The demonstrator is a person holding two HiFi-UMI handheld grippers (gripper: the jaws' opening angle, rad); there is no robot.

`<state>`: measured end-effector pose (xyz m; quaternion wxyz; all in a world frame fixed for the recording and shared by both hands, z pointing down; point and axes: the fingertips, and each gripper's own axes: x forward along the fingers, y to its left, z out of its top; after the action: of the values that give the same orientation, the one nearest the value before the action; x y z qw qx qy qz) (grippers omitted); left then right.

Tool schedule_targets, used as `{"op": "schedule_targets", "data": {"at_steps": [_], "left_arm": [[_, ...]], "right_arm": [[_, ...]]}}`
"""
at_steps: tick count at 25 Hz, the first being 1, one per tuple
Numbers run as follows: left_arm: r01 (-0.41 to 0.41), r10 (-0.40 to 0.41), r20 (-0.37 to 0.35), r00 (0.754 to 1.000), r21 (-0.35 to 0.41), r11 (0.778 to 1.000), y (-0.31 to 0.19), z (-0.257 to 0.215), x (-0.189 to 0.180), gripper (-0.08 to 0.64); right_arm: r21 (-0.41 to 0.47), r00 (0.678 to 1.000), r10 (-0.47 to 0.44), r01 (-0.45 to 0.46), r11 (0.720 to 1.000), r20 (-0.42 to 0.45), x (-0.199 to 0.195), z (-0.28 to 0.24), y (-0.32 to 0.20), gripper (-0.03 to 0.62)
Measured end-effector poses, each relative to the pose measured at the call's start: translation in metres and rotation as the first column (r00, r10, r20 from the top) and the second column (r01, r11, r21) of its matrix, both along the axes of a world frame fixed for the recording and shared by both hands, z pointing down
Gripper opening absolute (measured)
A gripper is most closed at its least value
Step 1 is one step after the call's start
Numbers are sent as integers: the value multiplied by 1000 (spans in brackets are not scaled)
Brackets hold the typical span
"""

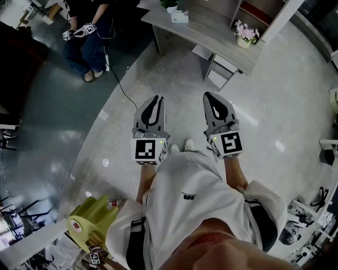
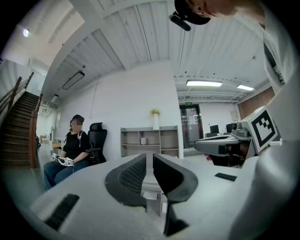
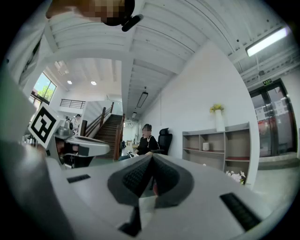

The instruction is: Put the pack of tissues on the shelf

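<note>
The pack of tissues (image 1: 179, 17), a small white box, sits on the far end of a grey table (image 1: 211, 31) ahead of me. A white open shelf (image 1: 264, 13) stands behind that table; it also shows in the left gripper view as the shelf (image 2: 150, 140) and in the right gripper view as the shelf (image 3: 225, 145). My left gripper (image 1: 158, 98) and right gripper (image 1: 209, 96) are held side by side at waist height, pointing at the table from well short of it. Both hold nothing; the left jaws show only a hairline gap, the right jaws touch.
A pot of pale flowers (image 1: 245, 34) stands on the table's right end. A seated person (image 1: 87, 37) holding grippers is at the far left, with a cable (image 1: 119, 87) trailing over the floor. A yellow-green object (image 1: 92, 219) lies by my left leg.
</note>
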<state>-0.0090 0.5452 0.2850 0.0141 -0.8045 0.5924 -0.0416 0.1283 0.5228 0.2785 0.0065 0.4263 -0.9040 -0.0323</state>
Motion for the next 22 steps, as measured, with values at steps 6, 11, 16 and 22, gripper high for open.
{"op": "schedule_targets", "data": {"at_steps": [6,11,16,22], "left_arm": [[13,-14,6,1000,3,1000,-7,-2,6,29],[33,-33,6,999,7,999,-9,-2,10,29],[39,-39,12,999,4,999,-19,0,14,29],[34,-34,9,999,-1,999,-38,4,14,30]], "right_arm": [[-2,1000,-12,12,1000,21,3,0,-5,25],[0,999,-41,41,999,17,6,3,-7,25],[4,999,-48,48,999,11,8,1,-17,25],[5,998,-63,63,998,-8,2,4,-37,25]]}}
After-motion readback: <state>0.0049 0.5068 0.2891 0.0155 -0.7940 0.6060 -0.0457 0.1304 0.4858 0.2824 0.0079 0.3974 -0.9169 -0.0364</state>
